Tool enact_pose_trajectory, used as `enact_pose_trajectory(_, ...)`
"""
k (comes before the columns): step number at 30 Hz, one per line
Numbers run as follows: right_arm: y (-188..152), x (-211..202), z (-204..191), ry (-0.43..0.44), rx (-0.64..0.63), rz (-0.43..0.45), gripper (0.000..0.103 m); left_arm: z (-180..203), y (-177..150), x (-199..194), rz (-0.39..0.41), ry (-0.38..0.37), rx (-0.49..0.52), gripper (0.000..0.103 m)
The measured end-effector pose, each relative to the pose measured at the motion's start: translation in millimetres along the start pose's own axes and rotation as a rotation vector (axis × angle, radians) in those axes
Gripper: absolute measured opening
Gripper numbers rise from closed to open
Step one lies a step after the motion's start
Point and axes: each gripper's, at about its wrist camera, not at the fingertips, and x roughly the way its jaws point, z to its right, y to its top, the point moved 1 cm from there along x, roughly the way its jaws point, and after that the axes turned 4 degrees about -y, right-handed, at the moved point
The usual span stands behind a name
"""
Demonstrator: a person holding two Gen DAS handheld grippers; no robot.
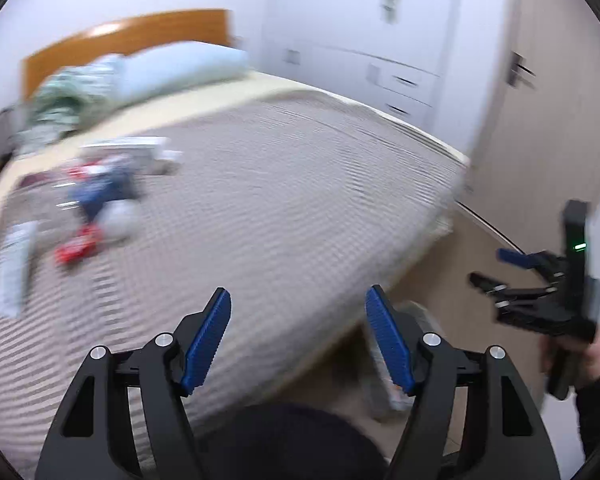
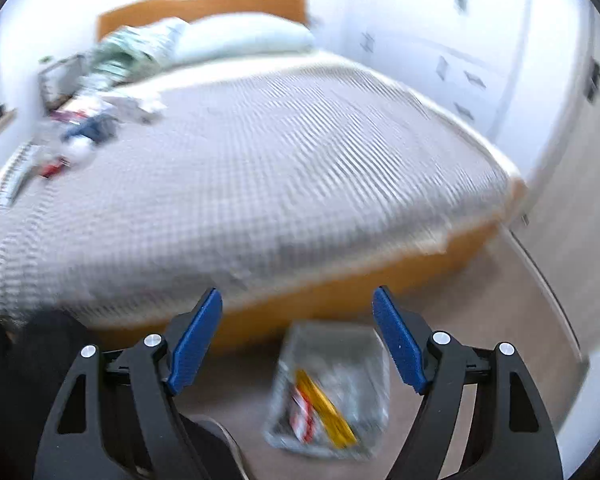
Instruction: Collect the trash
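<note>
Both views are motion-blurred. A pile of trash lies on the bed's left side: a blue wrapper [image 1: 100, 192], a red wrapper [image 1: 78, 246], white packaging [image 1: 136, 150] and a pale wrapper [image 1: 14, 264]. The pile also shows in the right wrist view [image 2: 80, 132]. A clear bin [image 2: 332, 392] stands on the floor by the bed's foot, holding yellow and red trash [image 2: 324, 412]. My left gripper [image 1: 298, 338] is open and empty over the bed's corner. My right gripper [image 2: 298, 338] is open and empty above the bin; it also shows in the left wrist view [image 1: 488, 268].
The bed [image 1: 280, 184] has a grey ribbed cover, a wooden headboard [image 1: 140, 36], a pale blue pillow [image 1: 184, 68] and a green patterned bundle [image 1: 68, 96]. White wardrobes with drawers [image 1: 380, 40] line the far wall. A beige door panel [image 1: 540, 140] is at right.
</note>
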Motion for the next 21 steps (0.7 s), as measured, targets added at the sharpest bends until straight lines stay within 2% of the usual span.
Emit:
enact_pose_trajectory(3, 27, -9, -51, 0.058, -0.049, 0.077, 0.074, -53, -10, -31, 0.036, 0.112, -0.068, 0.068)
enact_pose_trajectory(7, 50, -11, -113, 0.138, -0.126, 0.112, 0.074, -132, -25, -53, 0.069, 0.293, -0.148, 0.070)
enact_pose_trajectory(8, 53, -11, -123, 0.149, -0.143, 0.119, 0.074, -154, -27, -53, 0.073, 0.397, -0.153, 0.078)
enact_pose_trajectory(9, 55, -13, -135, 0.161, -0.165, 0.127, 0.074, -174, -28, -51, 0.078, 0.532, -0.139, 0.080)
enact_pose_trajectory(10, 56, -14, -147, 0.171, -0.186, 0.132, 0.074, -195, -30, -49, 0.081, 0.626, -0.120, 0.080)
enact_pose_trajectory(12, 58, -15, -170, 0.186, -0.221, 0.134, 0.075, -237, -28, -35, 0.042, 0.717, -0.117, 0.080)
enact_pose_trajectory(14, 59, -14, -189, 0.210, -0.246, 0.129, 0.075, -283, -25, -13, -0.031, 0.756, -0.163, 0.080)
enact_pose_trajectory(17, 59, -15, -213, 0.227, -0.289, 0.124, 0.074, -333, -15, 20, -0.123, 0.731, -0.222, 0.080)
enact_pose_trajectory(21, 63, -12, -239, 0.210, -0.374, 0.131, 0.074, -360, -9, 61, -0.205, 0.745, -0.178, 0.080)
